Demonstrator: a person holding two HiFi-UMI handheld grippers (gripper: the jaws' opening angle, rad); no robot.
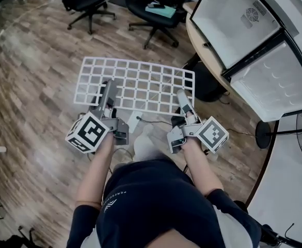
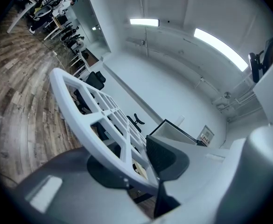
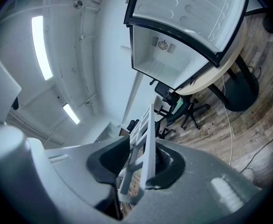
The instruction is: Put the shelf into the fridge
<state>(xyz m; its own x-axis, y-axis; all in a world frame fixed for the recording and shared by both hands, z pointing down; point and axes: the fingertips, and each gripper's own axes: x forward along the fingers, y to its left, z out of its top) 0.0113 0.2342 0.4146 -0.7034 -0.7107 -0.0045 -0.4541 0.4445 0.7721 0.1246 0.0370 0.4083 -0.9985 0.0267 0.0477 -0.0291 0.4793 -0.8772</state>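
Left claw (image 1: 108,91) and right claw (image 1: 184,101) both clenched on near edge of white plastic grid shelf (image 1: 140,81), one at each near corner. Forearms out front, claws level, shelf held flat over wood floor (image 1: 32,81). Far right: small white fridge (image 1: 233,19) on beige round bench (image 1: 200,48), door open.

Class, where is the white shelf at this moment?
In the head view, the shelf is mid-frame over the wood floor, held by the left gripper and right gripper, left of the open fridge.

Matt white plastic shelf (image 1: 135,86), wood-plank floor (image 1: 37,87)
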